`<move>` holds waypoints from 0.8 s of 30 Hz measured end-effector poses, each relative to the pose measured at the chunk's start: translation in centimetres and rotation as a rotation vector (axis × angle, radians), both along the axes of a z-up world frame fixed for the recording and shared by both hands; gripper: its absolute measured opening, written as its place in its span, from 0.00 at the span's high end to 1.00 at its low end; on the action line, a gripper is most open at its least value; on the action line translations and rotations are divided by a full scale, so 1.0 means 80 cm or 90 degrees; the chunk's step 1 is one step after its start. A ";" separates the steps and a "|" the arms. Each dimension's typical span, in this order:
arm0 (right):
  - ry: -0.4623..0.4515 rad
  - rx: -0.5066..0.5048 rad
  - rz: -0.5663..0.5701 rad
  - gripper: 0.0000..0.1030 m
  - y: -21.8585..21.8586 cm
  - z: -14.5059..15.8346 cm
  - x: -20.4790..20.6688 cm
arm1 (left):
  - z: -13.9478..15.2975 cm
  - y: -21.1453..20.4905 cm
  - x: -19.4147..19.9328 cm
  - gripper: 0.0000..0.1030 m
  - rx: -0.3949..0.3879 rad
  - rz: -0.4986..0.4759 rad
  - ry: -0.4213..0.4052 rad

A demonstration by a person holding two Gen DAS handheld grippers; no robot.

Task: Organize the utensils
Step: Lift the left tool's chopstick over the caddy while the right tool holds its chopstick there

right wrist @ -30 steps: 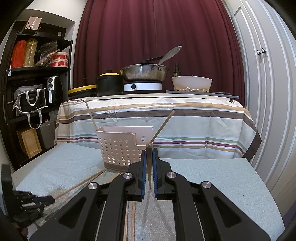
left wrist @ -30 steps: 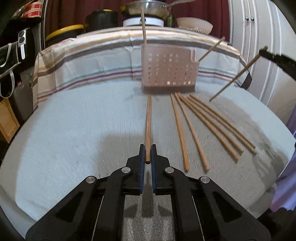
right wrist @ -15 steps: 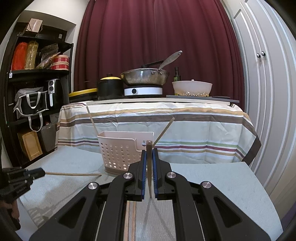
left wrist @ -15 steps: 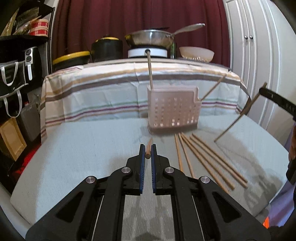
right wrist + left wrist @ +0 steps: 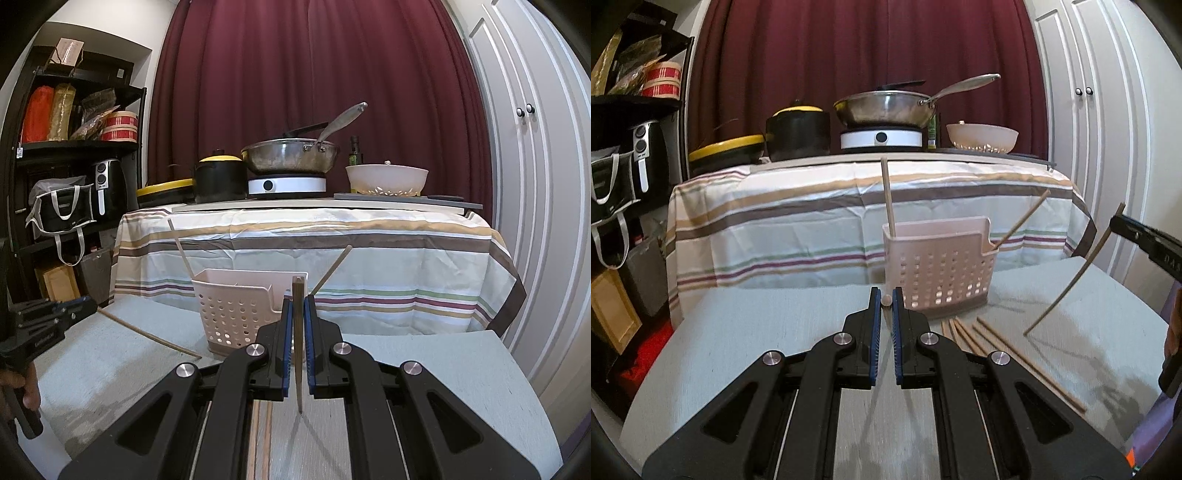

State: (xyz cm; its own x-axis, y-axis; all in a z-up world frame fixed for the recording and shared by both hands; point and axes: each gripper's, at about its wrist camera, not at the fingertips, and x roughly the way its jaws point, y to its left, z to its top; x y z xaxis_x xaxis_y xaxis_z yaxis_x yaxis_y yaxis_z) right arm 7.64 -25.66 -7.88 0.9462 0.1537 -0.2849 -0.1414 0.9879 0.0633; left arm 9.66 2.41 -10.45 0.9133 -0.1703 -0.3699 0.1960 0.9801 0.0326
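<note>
A pink perforated basket (image 5: pixel 938 266) stands on the grey table (image 5: pixel 757 332) with two wooden chopsticks in it, one upright (image 5: pixel 887 195) and one leaning right (image 5: pixel 1023 221). My left gripper (image 5: pixel 885 295) is shut on a chopstick (image 5: pixel 886 301), seen end-on and held level just left of the basket. Several loose chopsticks (image 5: pixel 979 339) lie in front of the basket. My right gripper (image 5: pixel 297 302) is shut on another chopstick (image 5: pixel 297 332), held nearly upright above the table, near the basket (image 5: pixel 236 306). In the right wrist view the left gripper (image 5: pixel 48 317) shows at the far left with its chopstick (image 5: pixel 147 334).
Behind stands a table with a striped cloth (image 5: pixel 812 221), carrying a pan on a hotplate (image 5: pixel 882 110), black pots (image 5: pixel 798 133) and a white colander (image 5: pixel 982 138). A black shelf with bags (image 5: pixel 66 184) is at left, and white cupboard doors (image 5: pixel 535 184) at right.
My left gripper has lifted its chopstick off the table and risen, so the stick now points toward the basket. The right gripper and its chopstick have stayed still.
</note>
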 end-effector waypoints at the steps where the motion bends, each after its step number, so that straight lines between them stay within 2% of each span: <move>1: 0.000 0.000 0.001 0.93 0.000 0.000 0.003 | 0.003 0.000 0.005 0.94 -0.003 0.000 -0.001; 14: -0.011 0.017 0.021 0.93 0.000 0.022 0.023 | 0.055 -0.007 0.030 0.94 -0.026 -0.039 -0.020; 19: -0.032 0.030 0.036 0.93 -0.003 0.043 0.027 | 0.094 -0.010 0.036 0.94 -0.038 -0.069 -0.034; 24: -0.071 0.041 0.049 0.93 -0.005 0.072 0.031 | 0.140 -0.015 0.039 0.94 -0.043 -0.088 -0.075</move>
State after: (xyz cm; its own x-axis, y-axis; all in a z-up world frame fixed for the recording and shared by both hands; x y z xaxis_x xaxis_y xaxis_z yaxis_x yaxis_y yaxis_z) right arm 10.13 -26.08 -2.13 0.9561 0.2413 -0.1661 -0.2260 0.9683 0.1062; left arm 12.74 1.21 0.76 0.9158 -0.3184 -0.2448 0.3279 0.9447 -0.0018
